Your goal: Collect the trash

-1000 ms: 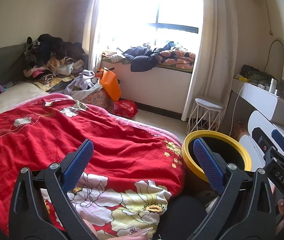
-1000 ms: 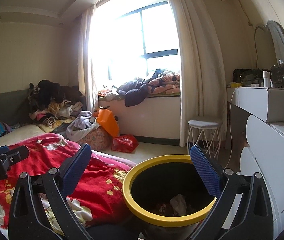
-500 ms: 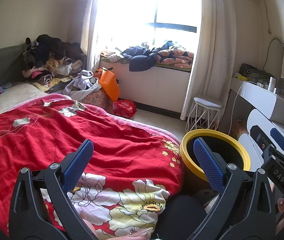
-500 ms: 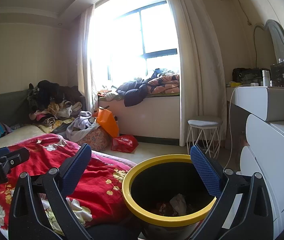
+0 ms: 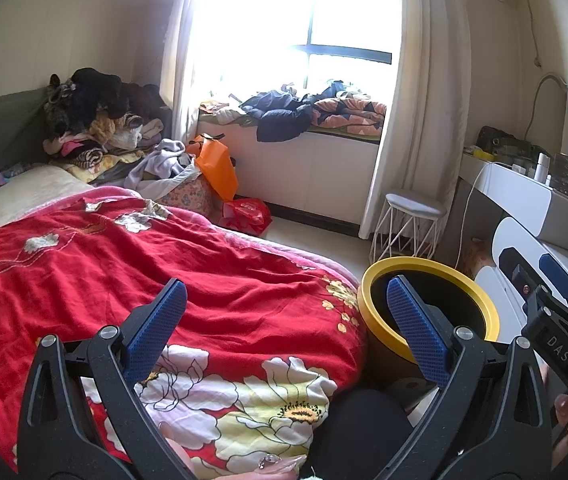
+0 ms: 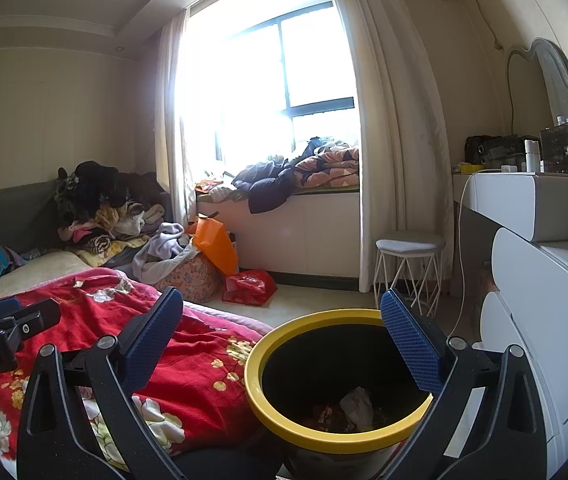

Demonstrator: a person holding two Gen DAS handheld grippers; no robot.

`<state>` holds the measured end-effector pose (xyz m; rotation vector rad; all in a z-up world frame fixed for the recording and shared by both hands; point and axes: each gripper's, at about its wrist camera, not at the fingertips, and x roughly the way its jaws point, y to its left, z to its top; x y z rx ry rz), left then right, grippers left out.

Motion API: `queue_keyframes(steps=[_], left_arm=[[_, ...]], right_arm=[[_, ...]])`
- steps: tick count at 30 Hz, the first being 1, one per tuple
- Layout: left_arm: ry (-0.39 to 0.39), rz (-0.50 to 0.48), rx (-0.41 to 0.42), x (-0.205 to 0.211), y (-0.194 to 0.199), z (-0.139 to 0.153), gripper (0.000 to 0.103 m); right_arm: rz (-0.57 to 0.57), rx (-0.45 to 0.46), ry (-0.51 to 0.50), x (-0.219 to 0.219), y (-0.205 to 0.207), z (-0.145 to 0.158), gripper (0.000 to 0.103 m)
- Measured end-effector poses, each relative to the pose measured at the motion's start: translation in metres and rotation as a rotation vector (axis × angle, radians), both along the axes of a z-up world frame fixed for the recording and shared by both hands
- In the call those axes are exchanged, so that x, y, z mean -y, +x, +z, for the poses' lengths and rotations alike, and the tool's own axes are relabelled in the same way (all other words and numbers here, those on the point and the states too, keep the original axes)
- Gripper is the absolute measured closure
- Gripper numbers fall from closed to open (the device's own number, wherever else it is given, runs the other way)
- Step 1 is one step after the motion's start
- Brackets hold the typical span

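1. Trash [image 6: 358,404], crumpled paper and wrappers, lay at the bottom of a yellow-rimmed bin [image 6: 284,420] standing on the floor just beside the bed.
2. Left tool [image 5: 284,320] was spread wide and empty above the red floral quilt [image 5: 163,264].
3. Right tool [image 6: 279,332] hung released, holding nothing, over the bin's mouth.
4. A white stool [image 6: 410,264] stood near the curtain [image 6: 400,160].

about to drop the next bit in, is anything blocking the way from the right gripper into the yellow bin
Nothing visible does. The right gripper is open and empty above the yellow-rimmed bin, whose mouth is uncovered with crumpled trash at the bottom.
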<state>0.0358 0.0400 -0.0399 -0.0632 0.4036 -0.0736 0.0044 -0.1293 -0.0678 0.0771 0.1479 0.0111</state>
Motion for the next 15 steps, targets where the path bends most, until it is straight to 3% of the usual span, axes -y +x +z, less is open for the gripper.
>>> queue_keyframes(steps=[15], left_arm=[[0.001, 0.0, 0.0, 0.0006, 0.0, -0.0001, 0.011]], right_arm=[[-0.003, 0.0, 0.002, -0.0001, -0.0013, -0.0006, 0.007]])
